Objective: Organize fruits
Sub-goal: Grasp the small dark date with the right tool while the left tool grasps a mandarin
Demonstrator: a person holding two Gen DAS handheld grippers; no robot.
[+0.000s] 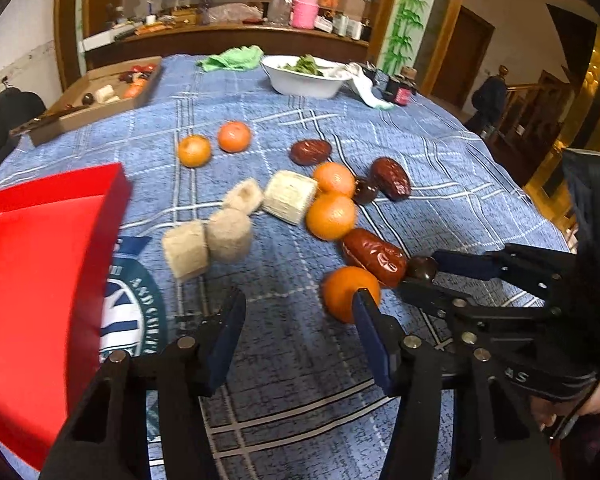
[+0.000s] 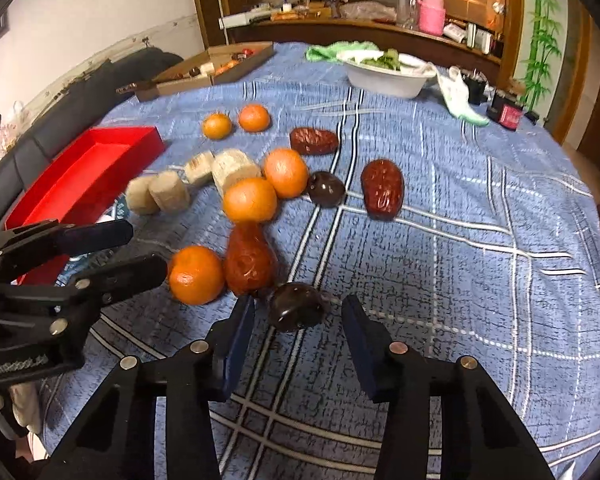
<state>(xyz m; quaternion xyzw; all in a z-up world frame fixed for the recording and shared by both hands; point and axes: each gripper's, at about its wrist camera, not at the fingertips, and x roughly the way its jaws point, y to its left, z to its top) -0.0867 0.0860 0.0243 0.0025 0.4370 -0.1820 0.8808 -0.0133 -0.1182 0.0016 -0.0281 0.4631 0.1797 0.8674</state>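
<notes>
Several oranges, red dates, dark round fruits and beige cut chunks lie scattered on the blue checked tablecloth. My left gripper (image 1: 298, 316) is open, just short of the nearest orange (image 1: 346, 292), with its right finger in front of it. My right gripper (image 2: 298, 320) is open around a dark round fruit (image 2: 296, 308), which lies between its fingers on the cloth beside a red date (image 2: 250, 264) and the same orange (image 2: 196, 274). The right gripper also shows in the left wrist view (image 1: 424, 276). A red tray (image 1: 40, 280) stands empty at the left.
A white bowl (image 1: 304, 82) with greens, a green cloth (image 1: 232, 58) and small jars (image 1: 400, 92) stand at the far side. A cardboard box (image 1: 96, 96) with more fruit lies at the far left. A dark sofa (image 2: 40, 136) runs along the table's left edge.
</notes>
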